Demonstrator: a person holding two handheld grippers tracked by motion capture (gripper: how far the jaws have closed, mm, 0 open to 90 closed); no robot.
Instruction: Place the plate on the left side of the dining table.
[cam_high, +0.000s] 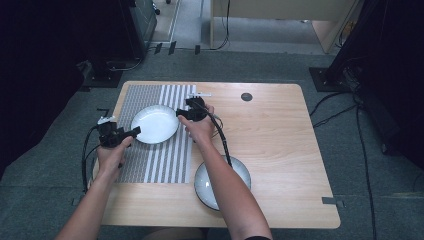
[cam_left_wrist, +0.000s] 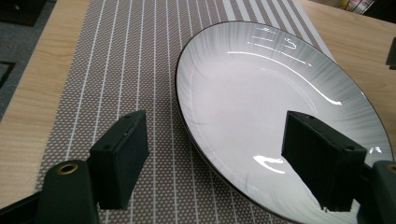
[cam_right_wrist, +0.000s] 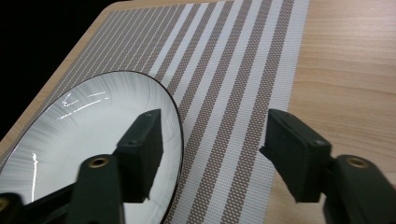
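Note:
A white plate (cam_high: 155, 124) with a dark rim lies on a striped placemat (cam_high: 150, 165). My left gripper (cam_high: 134, 131) is at the plate's left edge, my right gripper (cam_high: 179, 114) at its right edge. In the left gripper view the gripper (cam_left_wrist: 217, 135) is open: one jaw hangs over the plate (cam_left_wrist: 261, 93), the other over the placemat (cam_left_wrist: 130, 70), and the rim runs between them untouched. In the right gripper view the gripper (cam_right_wrist: 215, 126) is open too, one jaw above the plate (cam_right_wrist: 93, 126), the other above the placemat's (cam_right_wrist: 224, 93) edge.
A second, grey plate (cam_high: 206, 186) sits near the front edge of the wooden table (cam_high: 280, 130), partly under the person's right forearm. A small black disc (cam_high: 246, 97) lies at the back of the table. Cables run across the floor on the right.

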